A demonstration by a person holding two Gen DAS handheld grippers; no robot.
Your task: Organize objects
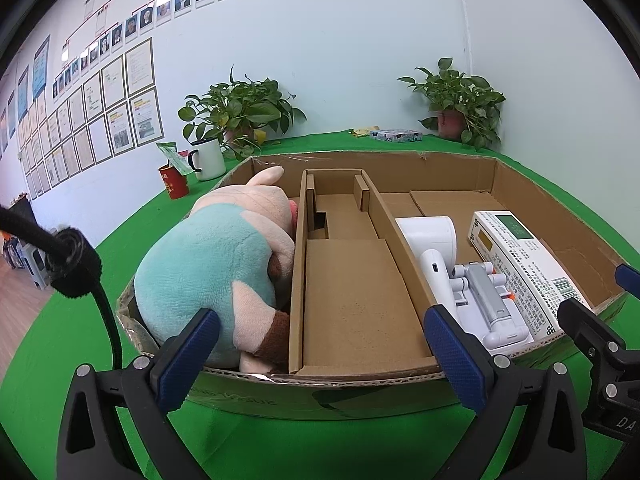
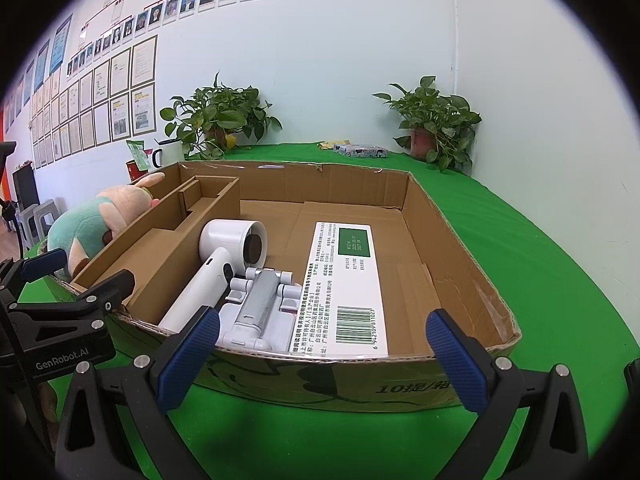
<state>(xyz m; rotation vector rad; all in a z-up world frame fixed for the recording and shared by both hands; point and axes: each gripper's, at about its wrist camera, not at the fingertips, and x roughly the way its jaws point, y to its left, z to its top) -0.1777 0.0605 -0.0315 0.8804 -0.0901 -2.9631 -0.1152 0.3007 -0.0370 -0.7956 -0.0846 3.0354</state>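
A shallow cardboard box point(image 1: 400, 164) point(image 2: 460, 240) with a cardboard divider insert point(image 1: 352, 300) sits on the green table. A teal and beige plush toy point(image 1: 216, 264) point(image 2: 96, 220) fills its left compartment. In the right compartment lie a white hair dryer point(image 1: 430, 240) point(image 2: 224, 264), a grey and white folding stand point(image 1: 484, 300) point(image 2: 256, 304) and a white medicine box point(image 1: 524, 264) point(image 2: 348, 280). My left gripper point(image 1: 328, 344) is open at the box's near edge, in front of the insert. My right gripper point(image 2: 324, 344) is open before the right compartment. Neither holds anything.
Two potted plants point(image 1: 240, 112) point(image 1: 456, 104) stand at the back by the wall. A white mug point(image 1: 208, 158) and a red cup point(image 1: 174, 182) sit left of the box. A small patterned pack point(image 1: 394, 135) lies at the back. Green cloth point(image 2: 560, 260) extends right.
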